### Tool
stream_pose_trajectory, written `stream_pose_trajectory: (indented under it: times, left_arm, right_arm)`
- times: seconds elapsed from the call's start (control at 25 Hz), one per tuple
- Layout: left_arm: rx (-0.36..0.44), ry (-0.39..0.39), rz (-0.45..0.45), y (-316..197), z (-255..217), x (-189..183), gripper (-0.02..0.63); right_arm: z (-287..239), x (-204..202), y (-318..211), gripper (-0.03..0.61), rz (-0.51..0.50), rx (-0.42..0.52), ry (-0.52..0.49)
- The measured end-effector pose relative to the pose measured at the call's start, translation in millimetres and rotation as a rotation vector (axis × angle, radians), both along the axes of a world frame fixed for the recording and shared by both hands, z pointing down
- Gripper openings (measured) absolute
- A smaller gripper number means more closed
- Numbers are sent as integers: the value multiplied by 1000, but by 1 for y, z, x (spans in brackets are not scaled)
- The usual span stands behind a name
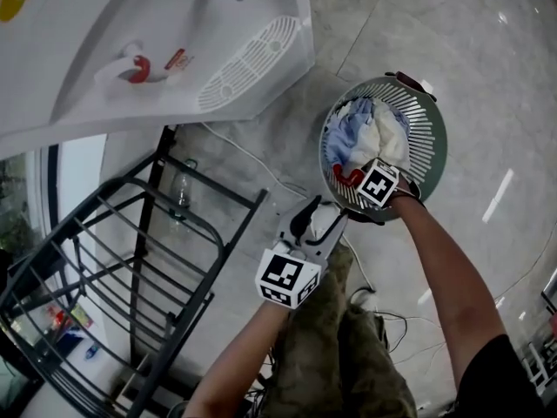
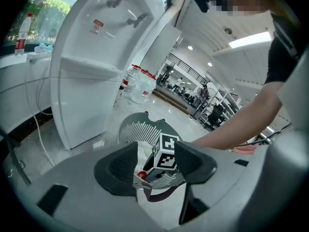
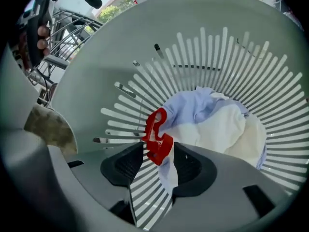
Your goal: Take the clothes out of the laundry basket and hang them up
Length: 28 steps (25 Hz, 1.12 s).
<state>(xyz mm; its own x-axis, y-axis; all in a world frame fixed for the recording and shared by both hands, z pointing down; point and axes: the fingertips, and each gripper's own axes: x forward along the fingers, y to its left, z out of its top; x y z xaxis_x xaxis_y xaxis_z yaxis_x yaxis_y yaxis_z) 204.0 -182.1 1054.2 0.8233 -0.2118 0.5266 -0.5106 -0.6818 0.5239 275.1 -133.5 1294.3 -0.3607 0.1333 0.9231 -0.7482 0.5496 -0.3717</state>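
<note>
A round grey-green laundry basket [image 1: 431, 129] stands on the tiled floor, holding a light-blue garment [image 1: 352, 133] and a white one [image 1: 387, 142]. My right gripper [image 1: 355, 179] points steeply down into the basket at its near wall. In the right gripper view its jaws [image 3: 157, 163] stand apart around a red clip [image 3: 157, 134] and a strip of light-blue cloth; the pads do not visibly press on them. My left gripper [image 1: 318, 205] hovers open and empty just left of the basket, looking toward the basket [image 2: 133, 129] and the right gripper's marker cube [image 2: 166, 152].
A dark metal drying rack [image 1: 113, 259] stands at the left. A white water dispenser [image 1: 130, 50] fills the upper left, with a cable [image 1: 252, 159] running over the floor below it. A bottle [image 1: 180, 194] sits by the rack.
</note>
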Motion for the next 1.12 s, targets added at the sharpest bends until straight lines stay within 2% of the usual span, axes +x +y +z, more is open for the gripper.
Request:
stream_pose_trajectory:
  times: [0.2,0.24,0.28,0.36,0.48,0.6,0.68,0.96,1.12]
  left_arm:
    - [-12,-5,-29,-1,10,-3,218]
    - [-17,-7,-33,0,11,-4,218]
    - [-20,-9,-33,1,13,-6,216]
    - [-26,-18,-33,3,14,-9,218]
    - [-58,-30,-56,9,6,-13,218]
    - [-68,-32,-66,13,-17,-13,216]
    - [-60,-43,-50,14,-31,-9,216]
    - [-27,-87,-10,14,-94,-1,216]
    - [-45,-92,-94,15,-156,-18,218]
  right_arm:
    - [20,0,8,182,-31,-9,12]
    - [21,0,6,159,-36,3,16]
    - [22,2,3,114,-35,22,25]
    - [17,6,-7,65,-24,72,46]
    - [-11,14,-23,40,41,183,59]
    - [-48,21,-24,35,148,249,34]
    - [-78,26,-25,31,183,278,12]
    - [-218,40,-29,23,164,408,-55]
    - [-322,51,-27,21,158,474,-49]
